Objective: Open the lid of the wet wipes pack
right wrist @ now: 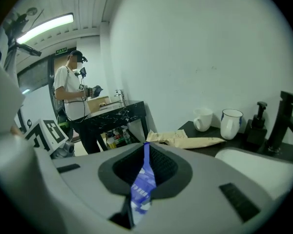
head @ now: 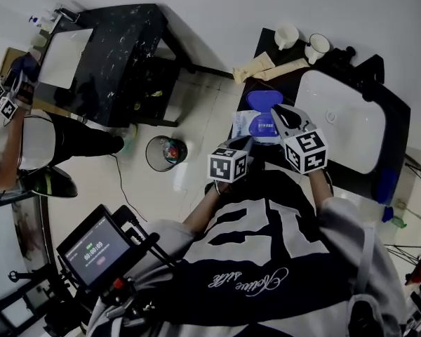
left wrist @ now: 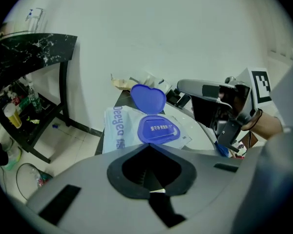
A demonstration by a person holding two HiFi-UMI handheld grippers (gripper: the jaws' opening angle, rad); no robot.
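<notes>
In the head view the wet wipes pack [head: 249,126] sits at the near left corner of the dark surface [head: 284,83], just beside the white sink [head: 337,118]. Its blue lid [head: 262,100] is tipped up at the far side. The left hand-held gripper [head: 244,144] meets the pack's near edge and the right hand-held gripper [head: 277,114] reaches in over its right side. In the left gripper view the jaws are clenched to a point right at the wrapper's near edge. A pale sliver in the seam suggests they nip that edge, and part of the pack overhangs the surface edge. Beyond them the lid stands upright, clear of the blue printed panel [left wrist: 158,129] it covers. In the right gripper view the jaws are clamped on a thin strip [right wrist: 141,184], blue with white print, that reaches deep between them. It looks like part of the pack, but whether lid rim or wrapper cannot be told. Two mugs [right wrist: 202,118] stand well behind. By my reading the opening step is essentially done. The next move calls for easing the right jaws apart without pulling the lid back down, with the left hand-held gripper steadying the pack.
</notes>
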